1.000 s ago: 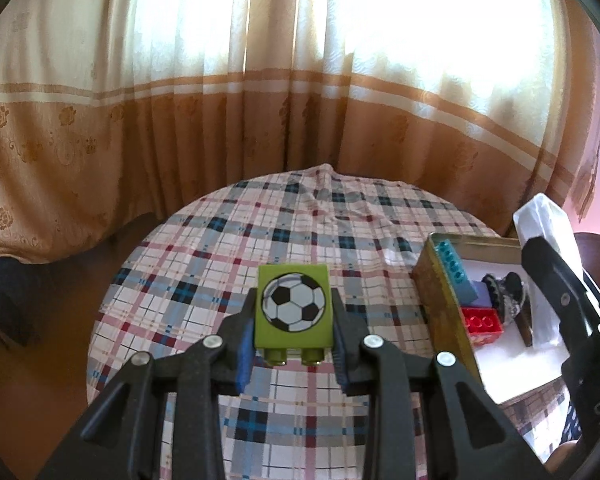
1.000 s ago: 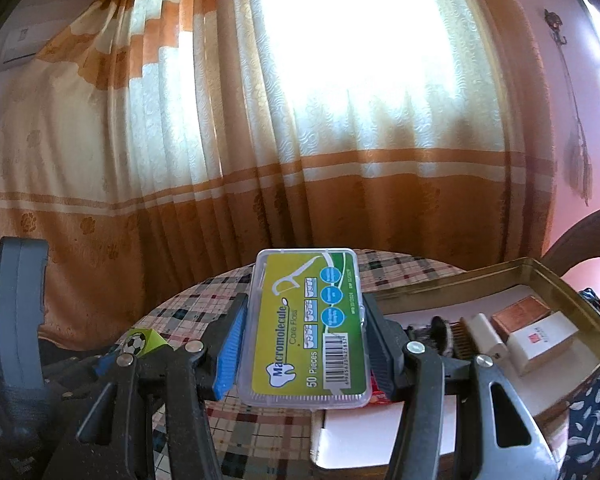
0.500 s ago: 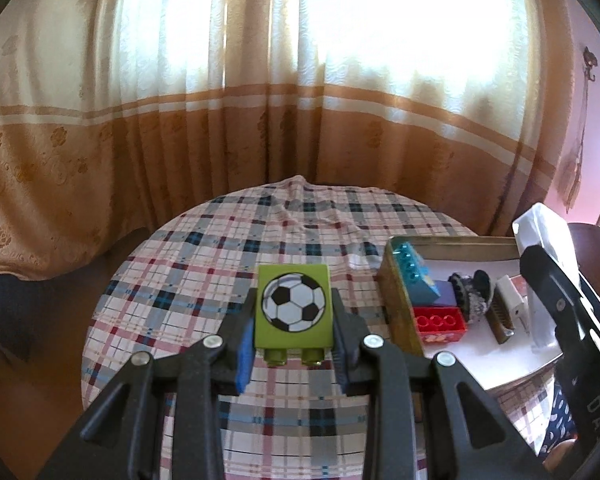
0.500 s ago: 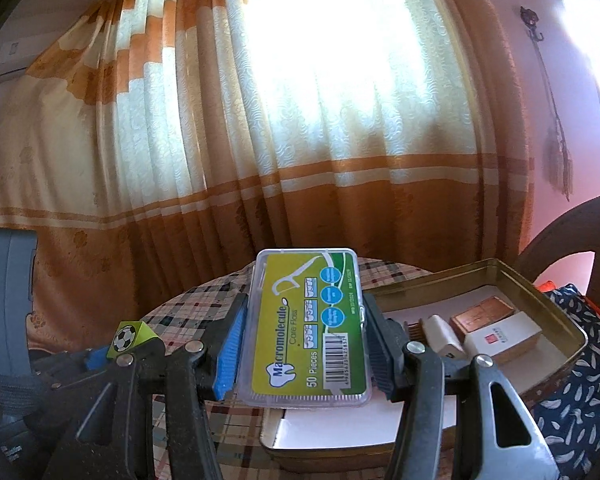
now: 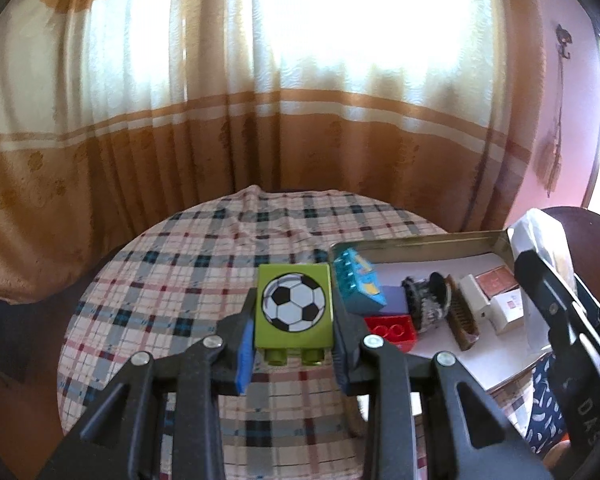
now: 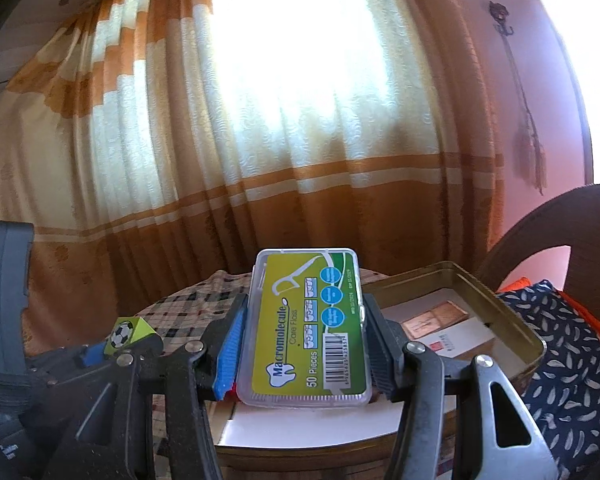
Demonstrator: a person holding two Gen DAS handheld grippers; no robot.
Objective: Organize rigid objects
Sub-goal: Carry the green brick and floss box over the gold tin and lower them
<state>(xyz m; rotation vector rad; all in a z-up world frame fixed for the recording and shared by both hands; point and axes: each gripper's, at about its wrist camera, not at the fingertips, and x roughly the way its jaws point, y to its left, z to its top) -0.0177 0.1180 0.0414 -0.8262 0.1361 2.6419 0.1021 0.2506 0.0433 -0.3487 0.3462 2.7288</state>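
the left gripper [image 5: 294, 330] had its two black jaws pressed flat against the sides of a green plastic brick [image 5: 294, 310], a squat block with a printed football on its upper face and two round studs poking toward the camera; blue ribbed pads lined the jaws. the brick hung in the air above the checked tablecloth [image 5: 180, 280], just left of the tin [image 5: 420, 240]. the right gripper [image 6: 304, 334] stood about half spread, clamped on the long edges of a floss pick box [image 6: 304, 326], a clear, rounded, hard plastic case with a yellow-green label and barcode, held above the near end of the tin. the tin was a shallow rectangular metal tray with a dull gold rim and a white paper lining. inside it, by the left wall, lay a turquoise studded brick [image 5: 358, 282] leaning over a lilac block [image 5: 394, 300], with a glossy red brick [image 5: 394, 330] in front of them. right of those sat a fuzzy black-and-white knitted thing [image 5: 426, 306], then a wooden brush [image 5: 462, 322] with brown bristles, then small white and copper-coloured cartons [image 5: 496, 294] near the far right wall. beyond the tin's far side hung pleated cream and orange curtains [image 5: 260, 120], backlit. right of the tin lay a dark cushion [image 6: 572, 352] with a pale feather print.
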